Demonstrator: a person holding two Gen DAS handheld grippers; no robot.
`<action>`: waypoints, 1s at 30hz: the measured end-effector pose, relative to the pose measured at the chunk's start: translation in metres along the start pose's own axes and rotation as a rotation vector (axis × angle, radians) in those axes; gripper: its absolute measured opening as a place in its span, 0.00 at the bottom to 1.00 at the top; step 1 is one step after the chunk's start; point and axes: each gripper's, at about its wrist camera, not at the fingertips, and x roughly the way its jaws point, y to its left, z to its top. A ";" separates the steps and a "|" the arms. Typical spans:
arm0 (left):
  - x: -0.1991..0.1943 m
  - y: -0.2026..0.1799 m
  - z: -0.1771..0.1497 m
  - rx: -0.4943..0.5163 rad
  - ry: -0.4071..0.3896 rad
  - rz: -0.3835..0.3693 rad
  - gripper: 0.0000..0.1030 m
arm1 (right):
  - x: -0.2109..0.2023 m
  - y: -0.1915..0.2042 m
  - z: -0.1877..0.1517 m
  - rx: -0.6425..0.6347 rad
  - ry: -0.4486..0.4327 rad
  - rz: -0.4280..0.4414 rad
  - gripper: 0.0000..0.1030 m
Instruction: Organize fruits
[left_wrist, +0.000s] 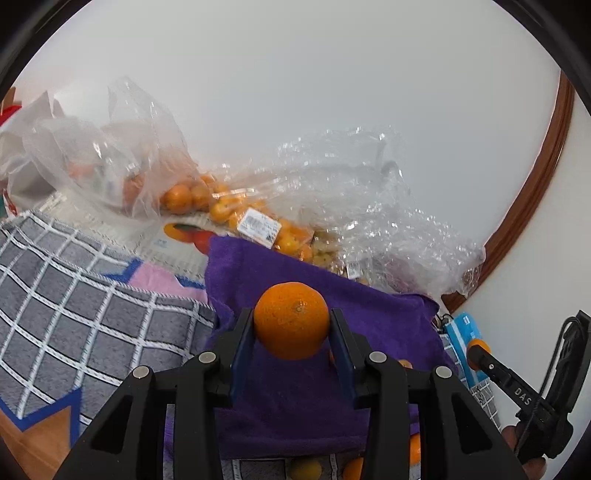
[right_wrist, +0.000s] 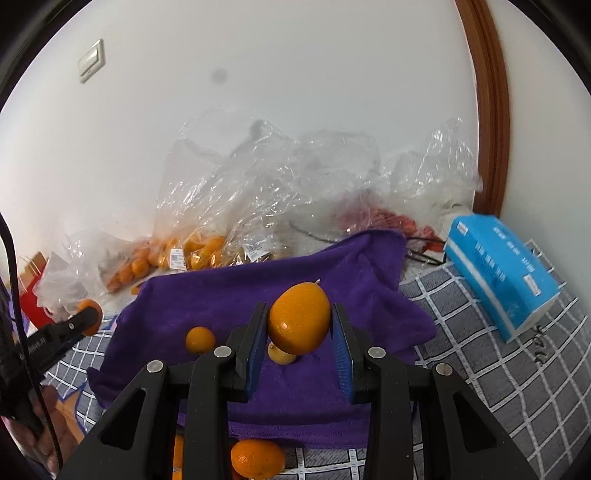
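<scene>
My left gripper (left_wrist: 291, 321) is shut on a round orange (left_wrist: 291, 319) and holds it above a purple towel (left_wrist: 295, 402). My right gripper (right_wrist: 299, 323) is shut on an egg-shaped orange (right_wrist: 299, 317) above the same purple towel (right_wrist: 236, 291). On the towel lie a small orange (right_wrist: 200, 339) and a small yellowish fruit (right_wrist: 280, 355) under the held one. Another orange (right_wrist: 258, 459) lies at the towel's near edge. The left gripper with its orange (right_wrist: 88, 316) shows at the left of the right wrist view. The right gripper (left_wrist: 480, 352) shows at the right of the left wrist view.
Clear plastic bags of small oranges (left_wrist: 229, 210) and crumpled empty bags (right_wrist: 295, 177) lie along the white wall behind the towel. A grey checked cloth (left_wrist: 74, 314) covers the surface. A blue tissue box (right_wrist: 502, 269) sits at the right. A brown door frame (right_wrist: 491, 110) stands behind.
</scene>
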 end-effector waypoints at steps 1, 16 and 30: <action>0.002 0.000 -0.002 0.003 0.005 -0.009 0.37 | 0.002 0.000 -0.001 -0.003 0.003 -0.007 0.33; 0.029 -0.001 -0.024 0.046 0.043 -0.020 0.37 | 0.026 0.006 -0.017 -0.056 0.020 -0.008 0.33; 0.036 -0.014 -0.035 0.126 0.068 -0.026 0.37 | 0.055 0.004 -0.031 -0.078 0.105 -0.054 0.33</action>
